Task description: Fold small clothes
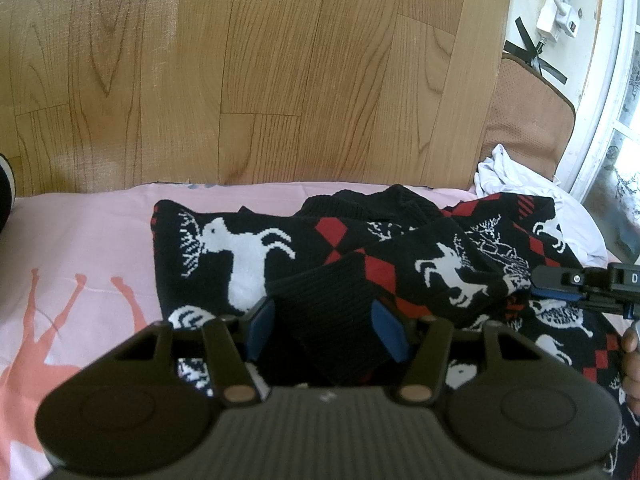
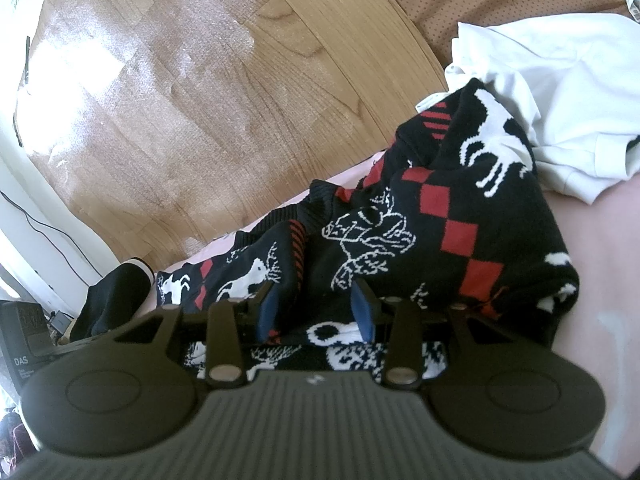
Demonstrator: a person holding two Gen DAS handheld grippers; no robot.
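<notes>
A black knitted sweater (image 1: 248, 256) with white deer and red diamonds lies crumpled on a pink sheet (image 1: 80, 232). My left gripper (image 1: 324, 328) stands half open low over it. A black ribbed sleeve cuff (image 1: 332, 312) lies flat between its blue pads (image 1: 260, 328), uncrumpled. My right gripper (image 2: 314, 308) is also half open, over the sweater's (image 2: 460, 208) bunched middle, with dark fabric under and between its fingers. In the left wrist view the right gripper (image 1: 560, 292) reaches in from the right edge onto the sweater's right part.
A white garment (image 2: 560, 92) lies bunched behind the sweater, against a brown cushion (image 1: 528, 112). Wooden floor (image 1: 240, 60) lies beyond the sheet's far edge. A dark item with a white rim (image 2: 120, 292) sits at the sheet's left. A person's hand (image 1: 632, 360) shows at the right edge.
</notes>
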